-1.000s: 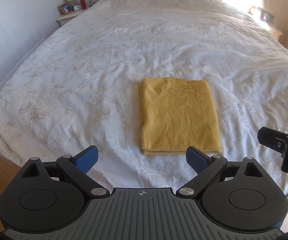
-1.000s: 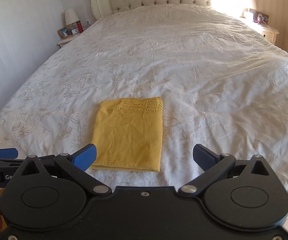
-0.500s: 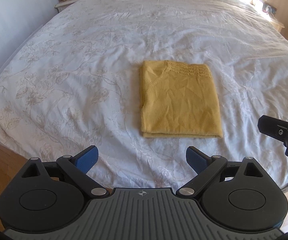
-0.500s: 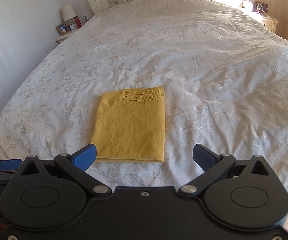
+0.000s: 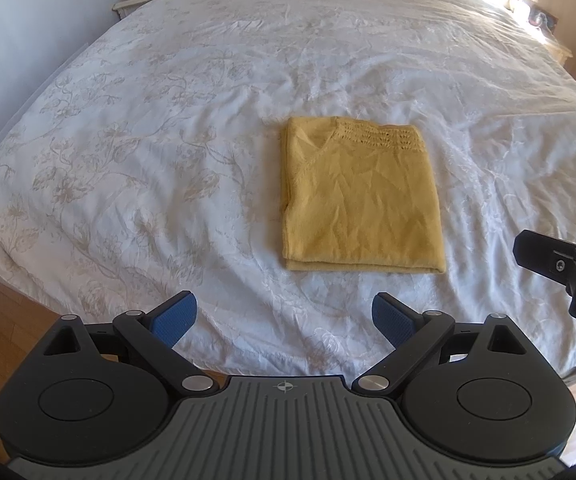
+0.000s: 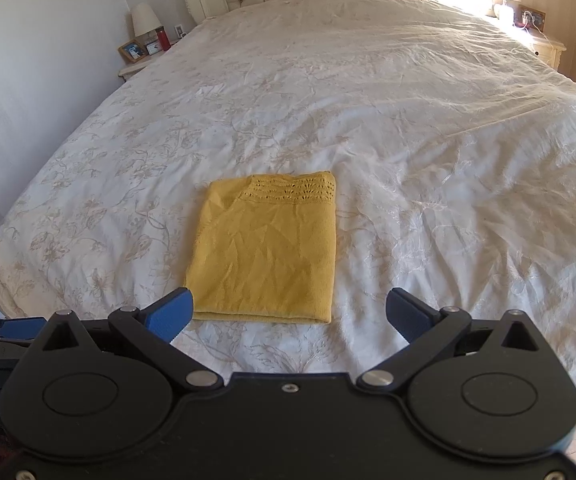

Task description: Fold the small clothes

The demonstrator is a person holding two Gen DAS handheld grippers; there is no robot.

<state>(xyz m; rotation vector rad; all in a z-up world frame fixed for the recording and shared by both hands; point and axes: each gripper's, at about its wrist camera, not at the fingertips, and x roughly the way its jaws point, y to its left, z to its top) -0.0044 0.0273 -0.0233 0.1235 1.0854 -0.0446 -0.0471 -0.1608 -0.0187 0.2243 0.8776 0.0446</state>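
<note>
A yellow knit top (image 5: 362,200), folded into a flat rectangle, lies on a white floral bedspread (image 5: 148,152), just ahead of both grippers and touching neither. The left gripper (image 5: 284,318) is spread wide and empty; so is the right gripper (image 6: 288,314), with the top ahead and slightly to its left. Likely risk: pinching only the upper layer at the near edge would peel the fold open, and the soft cover could be caught along with it. Far ahead to the left, a nightstand (image 6: 136,68) holds a lamp (image 6: 143,20), a photo frame (image 6: 131,51) and a red bottle (image 6: 162,39). Nothing stands between grippers and garment.
</note>
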